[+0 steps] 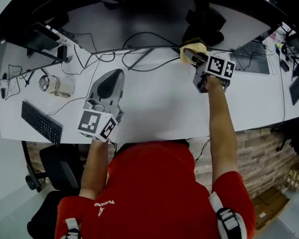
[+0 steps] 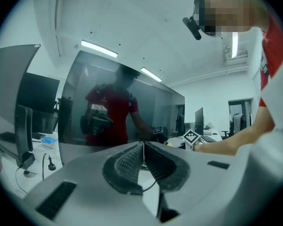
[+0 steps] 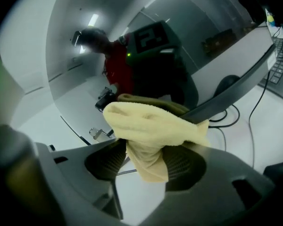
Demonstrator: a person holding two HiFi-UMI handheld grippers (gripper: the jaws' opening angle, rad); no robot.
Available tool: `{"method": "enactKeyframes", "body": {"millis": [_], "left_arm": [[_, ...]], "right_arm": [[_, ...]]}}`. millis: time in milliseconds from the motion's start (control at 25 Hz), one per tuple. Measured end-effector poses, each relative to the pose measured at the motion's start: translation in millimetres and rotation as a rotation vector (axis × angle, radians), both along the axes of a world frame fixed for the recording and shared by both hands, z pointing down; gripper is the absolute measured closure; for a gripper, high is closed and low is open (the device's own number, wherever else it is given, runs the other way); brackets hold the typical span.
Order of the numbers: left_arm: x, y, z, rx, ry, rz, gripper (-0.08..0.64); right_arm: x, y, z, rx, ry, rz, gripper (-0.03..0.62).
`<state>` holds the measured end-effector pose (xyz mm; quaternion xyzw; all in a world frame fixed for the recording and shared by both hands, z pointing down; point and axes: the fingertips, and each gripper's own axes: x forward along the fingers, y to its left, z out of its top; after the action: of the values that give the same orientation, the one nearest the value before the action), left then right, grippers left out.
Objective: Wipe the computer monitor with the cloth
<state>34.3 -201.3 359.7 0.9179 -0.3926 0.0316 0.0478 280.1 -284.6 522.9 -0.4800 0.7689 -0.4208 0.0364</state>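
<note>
The wide curved monitor stands dark along the back of the white desk. My right gripper is shut on a yellow cloth, which it holds against the screen's lower edge, right of centre. In the right gripper view the cloth bunches out between the jaws and touches the glossy screen. My left gripper rests low over the desk left of centre, its jaws closed with nothing in them. In the left gripper view its tips meet, facing the monitor.
Black cables run along the desk under the screen. A black keyboard and a shiny jar lie at the left. Another keyboard sits at the right. The monitor stand is behind the cloth. An office chair stands below left.
</note>
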Motion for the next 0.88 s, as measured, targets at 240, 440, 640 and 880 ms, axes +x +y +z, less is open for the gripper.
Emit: {"method": "enactKeyframes", "body": {"millis": [240, 440, 640, 880], "left_arm": [[-33.7, -4.4, -1.7, 0.001, 0.013, -0.025, 0.548], [-68.9, -6.7, -0.7, 0.002, 0.020, -0.052, 0.548], [-105.5, -7.5, 0.9, 0.003, 0.022, -0.069, 0.548], [-147.1, -9.5, 3.1, -0.005, 0.028, -0.084, 0.548]], "right_arm": [[-61.7, -11.5, -3.1, 0.007, -0.053, -0.045, 0.364], [-119.6, -21.6, -4.5, 0.012, -0.086, -0.081, 0.364], [-169.3, -29.9, -4.5, 0.009, -0.078, -0.100, 0.361], [-219.0, -39.4, -3.9, -0.012, -0.067, -0.098, 0.353]]}}
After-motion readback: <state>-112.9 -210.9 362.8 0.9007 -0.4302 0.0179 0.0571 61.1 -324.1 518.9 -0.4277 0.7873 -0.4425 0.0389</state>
